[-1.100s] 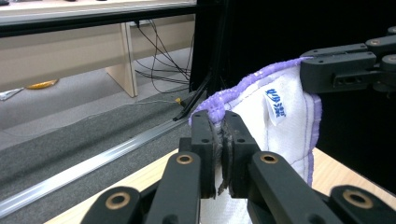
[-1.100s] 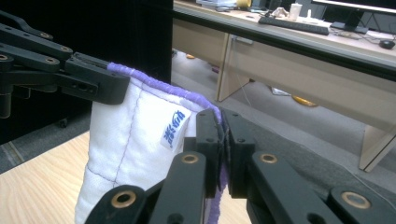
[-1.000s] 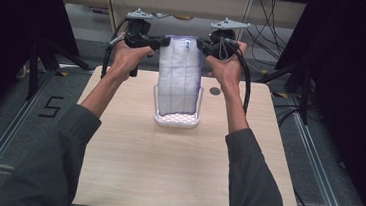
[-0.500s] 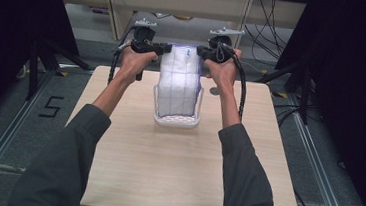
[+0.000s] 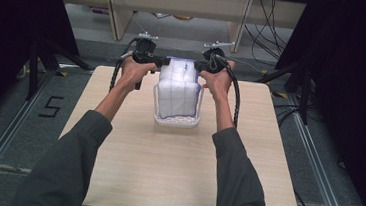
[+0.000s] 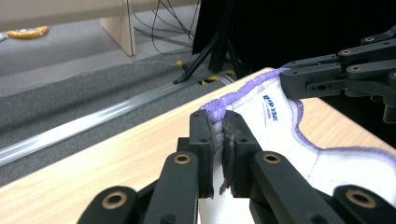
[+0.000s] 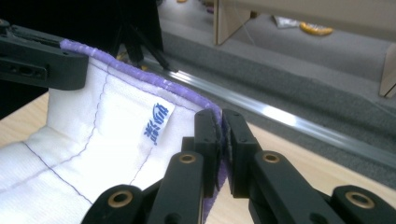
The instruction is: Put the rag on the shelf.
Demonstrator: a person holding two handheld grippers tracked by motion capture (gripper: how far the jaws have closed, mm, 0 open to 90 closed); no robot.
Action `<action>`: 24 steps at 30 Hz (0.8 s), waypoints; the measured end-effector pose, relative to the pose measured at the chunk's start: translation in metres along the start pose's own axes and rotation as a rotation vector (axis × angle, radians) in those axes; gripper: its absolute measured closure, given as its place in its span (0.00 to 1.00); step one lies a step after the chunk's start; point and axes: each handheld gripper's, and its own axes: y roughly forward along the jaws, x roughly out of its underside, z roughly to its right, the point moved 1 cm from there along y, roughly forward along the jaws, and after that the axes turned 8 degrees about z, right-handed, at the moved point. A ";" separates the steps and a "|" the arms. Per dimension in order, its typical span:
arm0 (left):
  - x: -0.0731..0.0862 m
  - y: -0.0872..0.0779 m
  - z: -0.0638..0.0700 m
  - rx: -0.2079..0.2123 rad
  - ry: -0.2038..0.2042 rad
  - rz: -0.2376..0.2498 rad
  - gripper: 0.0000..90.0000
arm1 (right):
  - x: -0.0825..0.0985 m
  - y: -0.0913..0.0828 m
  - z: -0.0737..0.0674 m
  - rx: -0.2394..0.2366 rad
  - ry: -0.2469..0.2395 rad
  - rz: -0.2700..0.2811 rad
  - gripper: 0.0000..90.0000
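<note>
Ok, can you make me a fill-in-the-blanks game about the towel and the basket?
1. The white cloth has a stitched edge coloured ____.
2. Each gripper's fingers are shut on a top ____ of the cloth.
3. The lower end of the cloth hangs into a white ____ on the table.
4. The small label on the cloth has ____ print.

Missing words: purple; corner; basket; blue

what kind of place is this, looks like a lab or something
Probably a recording lab or workshop: a bare wooden table on grey carpet, framed by black tripod stands, with loose cables trailing past plain shelving behind.
</note>
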 end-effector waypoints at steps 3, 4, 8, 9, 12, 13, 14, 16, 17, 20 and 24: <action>0.008 0.003 -0.003 -0.003 0.003 -0.026 0.92 | 0.007 0.004 0.001 -0.011 -0.002 -0.030 0.95; 0.011 0.005 -0.003 -0.008 0.002 -0.029 0.91 | 0.009 0.004 0.002 -0.011 -0.005 -0.039 0.94; 0.020 0.009 -0.004 0.003 0.006 -0.066 0.90 | 0.016 0.007 0.002 -0.008 0.007 -0.089 0.93; 0.022 0.010 -0.004 0.003 0.001 -0.073 0.89 | 0.017 0.009 0.004 -0.011 -0.012 -0.088 0.92; 0.027 0.011 -0.006 0.005 -0.011 -0.081 0.83 | 0.023 0.011 0.005 -0.001 0.017 -0.121 0.85; 0.027 0.010 -0.007 0.005 -0.014 -0.082 0.82 | 0.024 0.012 0.006 0.015 0.017 -0.114 0.81; 0.028 0.010 -0.006 -0.001 -0.026 -0.072 0.79 | 0.025 0.012 0.008 0.015 0.012 -0.113 0.75; 0.026 0.008 -0.007 -0.006 -0.033 -0.073 0.68 | 0.026 0.013 0.009 0.029 0.043 -0.103 0.71; 0.025 0.006 -0.007 0.000 -0.046 -0.060 0.67 | 0.025 0.011 0.010 0.029 0.036 -0.124 0.70; 0.022 0.003 -0.006 -0.008 -0.048 -0.051 0.61 | 0.025 0.010 0.010 0.039 0.071 -0.119 0.66; 0.018 -0.005 -0.006 -0.003 -0.038 -0.048 0.58 | 0.024 0.006 0.014 0.041 0.060 -0.115 0.64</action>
